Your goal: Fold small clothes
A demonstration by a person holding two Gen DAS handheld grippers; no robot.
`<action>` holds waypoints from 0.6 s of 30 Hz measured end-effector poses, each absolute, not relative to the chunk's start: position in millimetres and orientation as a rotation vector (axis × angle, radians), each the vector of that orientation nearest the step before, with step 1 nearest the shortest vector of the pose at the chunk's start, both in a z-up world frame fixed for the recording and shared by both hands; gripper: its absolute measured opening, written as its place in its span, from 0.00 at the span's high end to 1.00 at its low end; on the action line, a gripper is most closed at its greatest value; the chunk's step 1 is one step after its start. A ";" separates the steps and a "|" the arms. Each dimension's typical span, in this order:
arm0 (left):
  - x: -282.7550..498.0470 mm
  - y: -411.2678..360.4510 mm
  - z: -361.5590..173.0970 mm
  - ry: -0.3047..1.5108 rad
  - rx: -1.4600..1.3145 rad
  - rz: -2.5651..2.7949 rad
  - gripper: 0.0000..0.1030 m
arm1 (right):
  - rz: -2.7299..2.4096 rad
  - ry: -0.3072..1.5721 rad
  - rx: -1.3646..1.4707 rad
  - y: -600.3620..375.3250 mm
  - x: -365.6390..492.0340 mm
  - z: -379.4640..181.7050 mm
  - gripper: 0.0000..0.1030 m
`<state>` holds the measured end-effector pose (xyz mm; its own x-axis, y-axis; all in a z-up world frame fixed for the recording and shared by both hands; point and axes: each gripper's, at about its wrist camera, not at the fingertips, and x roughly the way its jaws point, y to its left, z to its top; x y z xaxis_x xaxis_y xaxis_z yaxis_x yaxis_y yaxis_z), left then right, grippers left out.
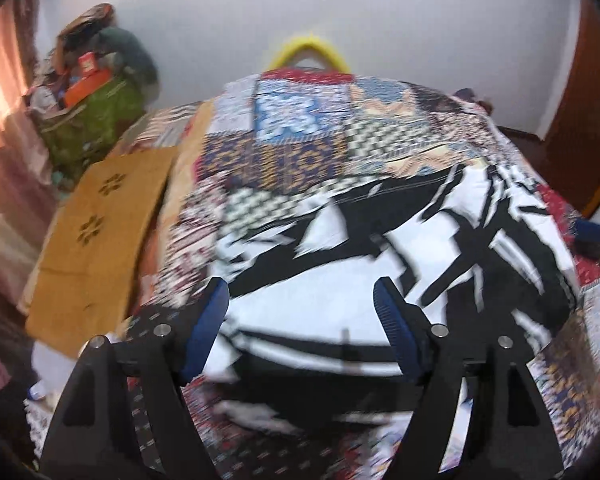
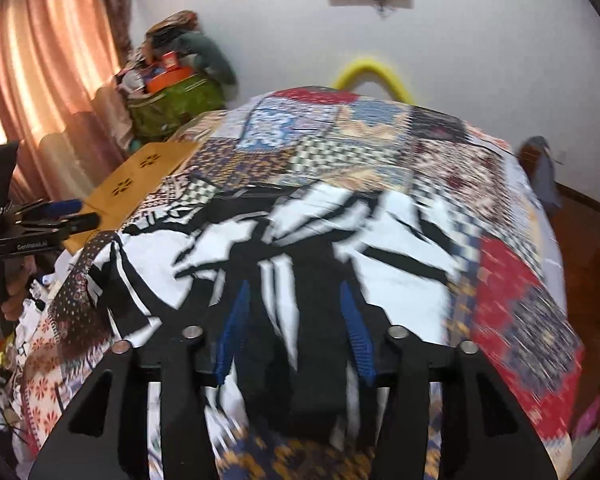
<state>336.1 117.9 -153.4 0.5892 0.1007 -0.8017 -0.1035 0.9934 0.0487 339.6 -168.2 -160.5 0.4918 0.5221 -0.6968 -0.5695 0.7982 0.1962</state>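
A black-and-white patterned garment (image 1: 340,248) lies spread on a patchwork bedspread (image 1: 284,152). In the left wrist view my left gripper (image 1: 300,296) hovers over the garment's near edge, blue pads (image 1: 208,328) wide apart and touching nothing. The same garment (image 2: 300,240) fills the middle of the right wrist view. My right gripper (image 2: 294,300) stands open above a dark fold of it, with cloth showing between the pads but not pinched. The left gripper (image 2: 56,216) also appears at that view's left edge, held by a hand (image 2: 12,296). Both views are motion-blurred.
A tan board with flower cut-outs (image 1: 100,232) lies along the bed's left side. Behind it stand a stuffed green bag (image 1: 96,120) and a pink curtain (image 2: 40,80). A yellow hoop (image 1: 308,52) peeks over the far edge. A wooden door (image 1: 580,120) is on the right.
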 end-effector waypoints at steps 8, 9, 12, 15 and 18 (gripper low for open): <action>394.0 83.5 -194.7 0.986 0.041 0.062 0.15 | 0.684 0.861 -0.157 -99.1 372.2 -191.3 0.24; 401.1 80.9 -204.8 1.005 0.048 0.057 0.15 | 0.676 0.874 -0.171 -94.6 377.0 -197.9 0.24; 416.3 80.0 -236.8 1.076 0.068 0.067 0.14 | 0.645 0.946 -0.225 -90.5 388.9 -220.6 0.24; 418.2 88.8 -260.5 1.113 0.041 0.057 0.06 | 0.654 0.924 -0.258 -103.7 384.4 -227.7 0.23; 409.7 104.7 -262.8 1.109 -0.010 0.054 0.02 | 0.633 0.958 -0.230 -127.0 381.8 -227.5 0.18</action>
